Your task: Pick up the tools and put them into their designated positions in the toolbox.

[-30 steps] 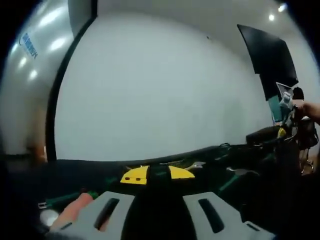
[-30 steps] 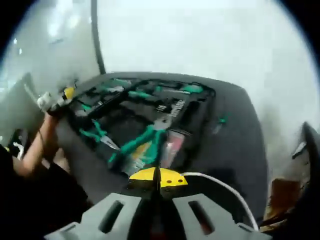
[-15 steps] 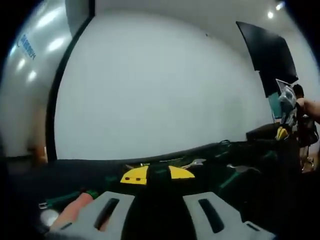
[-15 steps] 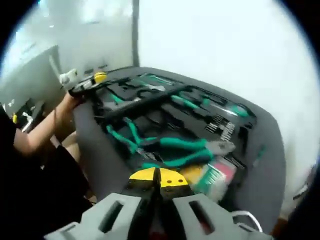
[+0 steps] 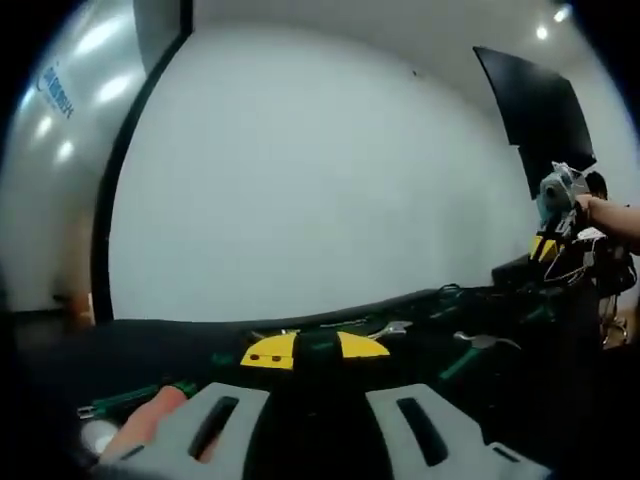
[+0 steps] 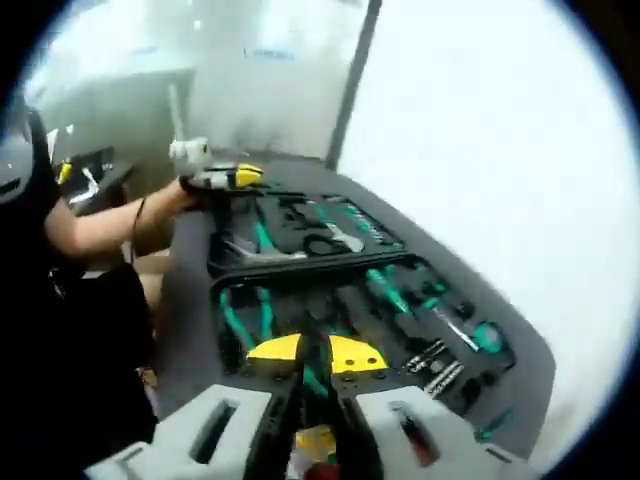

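Note:
An open black toolbox [image 6: 300, 262] lies on a dark table [image 6: 185, 310], its slots holding green-handled tools: pliers [image 6: 240, 318], screwdrivers [image 6: 395, 290] and a wrench [image 6: 345, 228]. My right gripper [image 6: 315, 355] hovers above the toolbox's near part, its yellow tips a little apart with nothing gripped. It also appears high at the right, as the right gripper [image 5: 550, 215], held in a hand. My left gripper [image 5: 315, 348] sits low at table level, tips slightly apart. A hand holds the left gripper [image 6: 215, 178] at the toolbox's far end. A wrench [image 5: 390, 328] lies just beyond it.
A person's arm [image 6: 100, 225] reaches in from the left. A red-orange handle [image 5: 150, 425] and a small silver round part [image 5: 98, 435] lie by my left jaw. A white wall stands behind the table, with a black screen [image 5: 535, 110] at the right.
The right gripper view has swung over the toolbox, and its yellow tips, touching before, now stand apart. The left gripper view has stayed still; in it the right gripper has risen.

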Demonstrator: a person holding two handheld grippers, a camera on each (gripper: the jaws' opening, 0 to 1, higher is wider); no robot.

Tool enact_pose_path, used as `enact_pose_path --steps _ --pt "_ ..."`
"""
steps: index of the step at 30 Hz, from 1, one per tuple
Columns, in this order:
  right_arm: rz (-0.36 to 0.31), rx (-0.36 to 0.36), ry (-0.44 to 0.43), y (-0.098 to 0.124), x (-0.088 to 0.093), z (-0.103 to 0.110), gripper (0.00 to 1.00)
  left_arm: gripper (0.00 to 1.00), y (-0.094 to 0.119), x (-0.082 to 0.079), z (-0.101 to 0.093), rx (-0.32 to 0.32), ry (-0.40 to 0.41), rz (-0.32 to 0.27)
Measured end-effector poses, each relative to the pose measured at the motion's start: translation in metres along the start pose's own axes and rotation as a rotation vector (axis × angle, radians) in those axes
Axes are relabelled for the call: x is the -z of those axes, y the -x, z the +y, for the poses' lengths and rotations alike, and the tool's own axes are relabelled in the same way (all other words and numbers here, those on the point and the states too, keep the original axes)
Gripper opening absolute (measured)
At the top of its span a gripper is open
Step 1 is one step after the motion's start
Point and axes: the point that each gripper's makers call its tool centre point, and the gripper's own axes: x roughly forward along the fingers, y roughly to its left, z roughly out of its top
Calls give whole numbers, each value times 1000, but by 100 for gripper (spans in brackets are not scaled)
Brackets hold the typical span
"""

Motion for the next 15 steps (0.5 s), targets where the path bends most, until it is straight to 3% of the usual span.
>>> enact_pose_path --steps 2,3,6,9,11,15 --pt "-24 -95 -78 3 2 10 35 15 0 -1 0 1 1 -4" --pt "-32 -129 -90 2 5 9 36 15 0 -1 0 1 2 -6" --pt "34 -89 -1 -8 29 -17 36 15 1 -2 0 2 5 -9" --pt "81 -102 -80 -19 49 -29 36 15 0 -2 1 2 7 -10" --pt "77 -150 -153 -22 48 -26 36 15 0 -2 1 2 7 -11" --pt "117 -134 -182 -30 55 -37 37 15 -1 -1 2 5 2 -8"
